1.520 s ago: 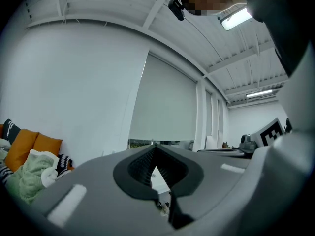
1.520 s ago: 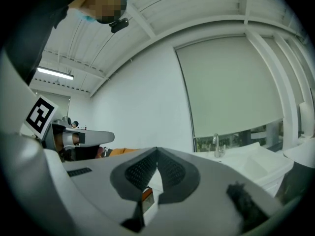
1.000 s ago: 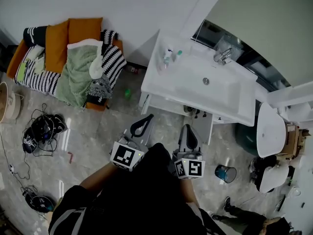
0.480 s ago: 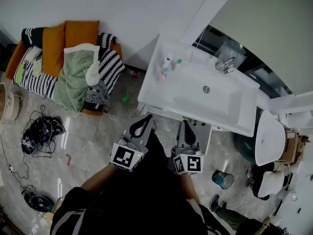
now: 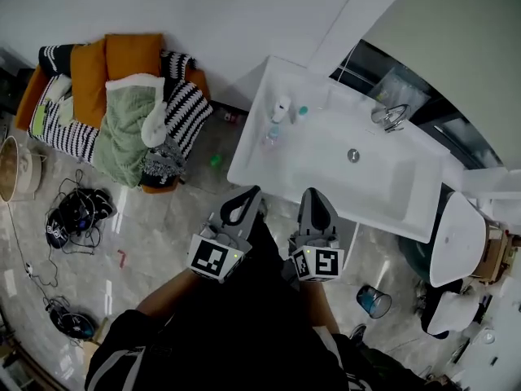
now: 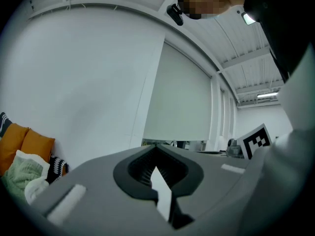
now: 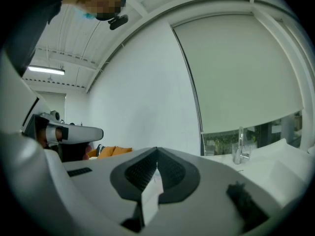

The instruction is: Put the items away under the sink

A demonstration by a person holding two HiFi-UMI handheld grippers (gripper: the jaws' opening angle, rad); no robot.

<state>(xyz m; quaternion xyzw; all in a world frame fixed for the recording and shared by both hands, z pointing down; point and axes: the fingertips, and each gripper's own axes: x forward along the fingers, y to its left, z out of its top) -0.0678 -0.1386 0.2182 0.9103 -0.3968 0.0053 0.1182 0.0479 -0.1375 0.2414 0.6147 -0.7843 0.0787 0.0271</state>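
The left gripper (image 5: 249,194) and the right gripper (image 5: 314,194) are both closed on nothing, jaw tips pressed together; they sit side by side, just short of the near edge of the sink (image 5: 383,187); the small bottles (image 5: 281,109) stand on its far left corner, ahead and between the two grippers, probably slightly nearer the left; the space under the basin is out of sight.

Your head camera looks steeply down from high above on the sink (image 5: 317,149) and the floor (image 5: 163,235). Each gripper view sits low, close behind its own jaws, and faces almost level toward the wall (image 6: 88,92). All three views share the orange cushions (image 5: 122,59). The head view and the right gripper view also share the faucet (image 7: 239,149).
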